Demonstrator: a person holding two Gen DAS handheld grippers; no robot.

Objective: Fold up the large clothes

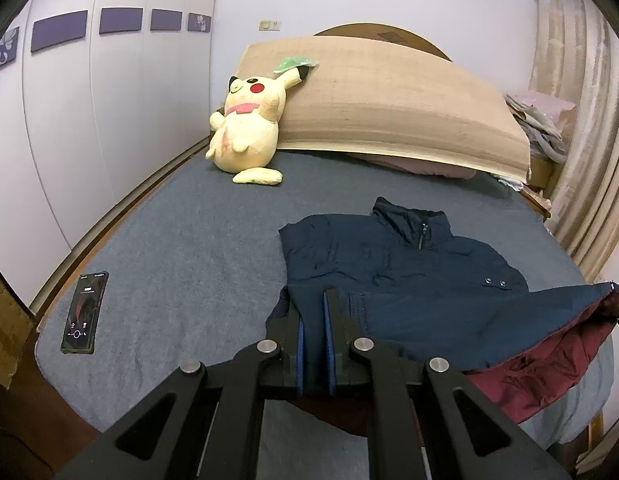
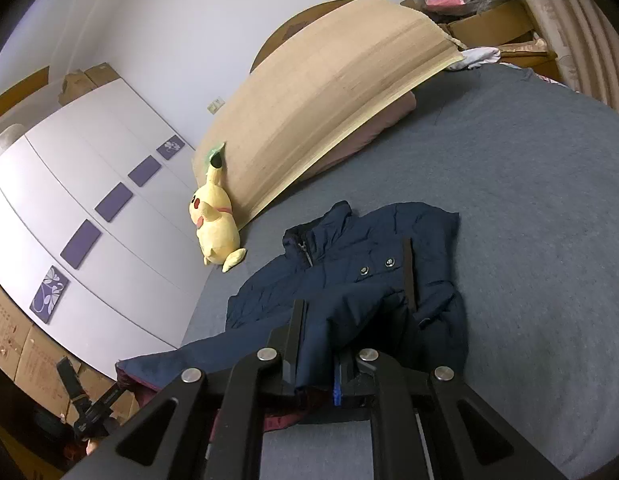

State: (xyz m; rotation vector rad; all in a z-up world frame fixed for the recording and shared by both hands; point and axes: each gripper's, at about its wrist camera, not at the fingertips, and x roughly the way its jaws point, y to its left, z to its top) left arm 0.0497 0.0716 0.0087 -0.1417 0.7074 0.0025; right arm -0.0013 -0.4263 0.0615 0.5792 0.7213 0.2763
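A navy padded jacket (image 1: 409,280) with a dark red lining (image 1: 521,376) lies on the grey-blue bed (image 1: 181,248), collar toward the headboard. My left gripper (image 1: 313,300) is shut on the jacket's lower left hem and holds it raised. In the right wrist view, my right gripper (image 2: 313,320) is shut on the jacket's (image 2: 349,272) lower hem, with fabric bunched between the jaws. The hem is lifted off the bed (image 2: 529,220), showing the lining beneath.
A yellow plush toy (image 1: 249,120) leans on a tan mat (image 1: 389,96) at the headboard. A phone (image 1: 83,312) lies near the bed's left edge. White wardrobe doors (image 1: 89,120) stand left. Curtains (image 1: 589,160) and piled clothes (image 1: 537,120) are right.
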